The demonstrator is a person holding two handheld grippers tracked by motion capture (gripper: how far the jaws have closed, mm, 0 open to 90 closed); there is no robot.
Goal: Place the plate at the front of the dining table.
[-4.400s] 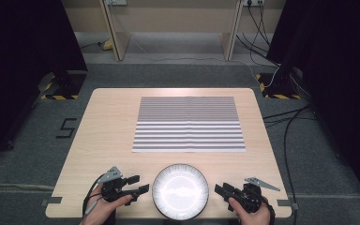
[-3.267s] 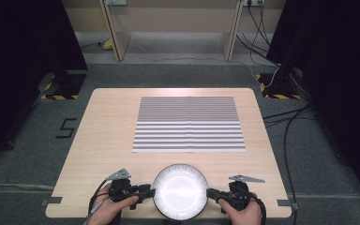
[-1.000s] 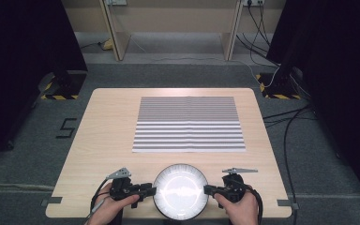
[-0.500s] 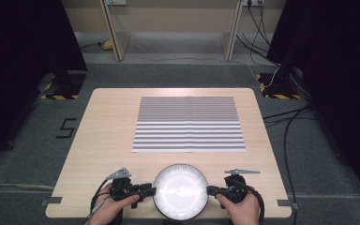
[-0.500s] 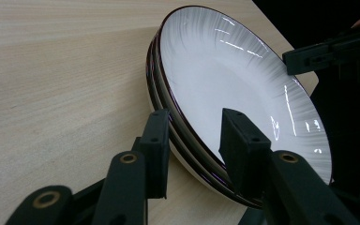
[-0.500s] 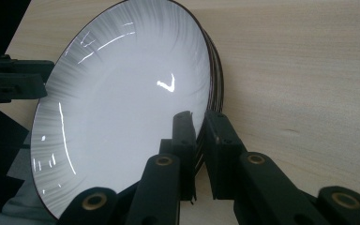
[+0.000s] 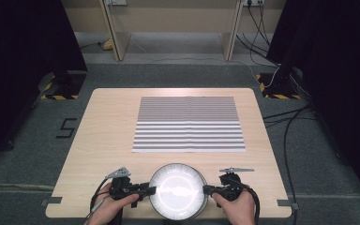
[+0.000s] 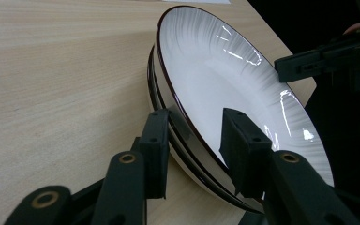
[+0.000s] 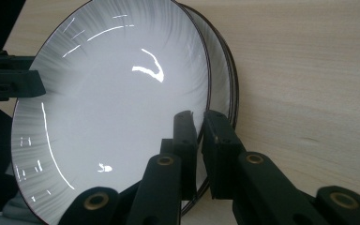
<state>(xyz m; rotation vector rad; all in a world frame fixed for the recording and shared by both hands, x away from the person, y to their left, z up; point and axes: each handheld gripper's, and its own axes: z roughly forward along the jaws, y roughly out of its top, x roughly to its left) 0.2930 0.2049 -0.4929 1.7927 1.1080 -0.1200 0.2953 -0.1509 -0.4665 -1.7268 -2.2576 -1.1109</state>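
A stack of white plates point(image 7: 178, 192) with dark rims sits at the table's front edge. From the left, my left gripper point(image 7: 152, 190) reaches the stack. Its jaws straddle the stacked rims point(image 8: 168, 119) with a gap, one pad point(image 8: 239, 150) over the top plate's face. From the right, my right gripper point(image 7: 206, 190) is shut on the top plate's rim point(image 9: 201, 70). Its jaws point(image 9: 199, 126) have just eased open slightly, with the rim still between them. Each gripper view shows the other gripper across the plate: the right gripper point(image 8: 318, 61) and the left gripper point(image 9: 9, 82).
A grey-and-white striped mat point(image 7: 189, 124) lies flat in the middle of the wooden table point(image 7: 108, 140). Bare wood surrounds it. Cables run over the floor at the right, and dark stands flank the table.
Since the earliest frames both grippers have moved inward to the plate stack's left and right rims. Over the last second they have hardly shifted.
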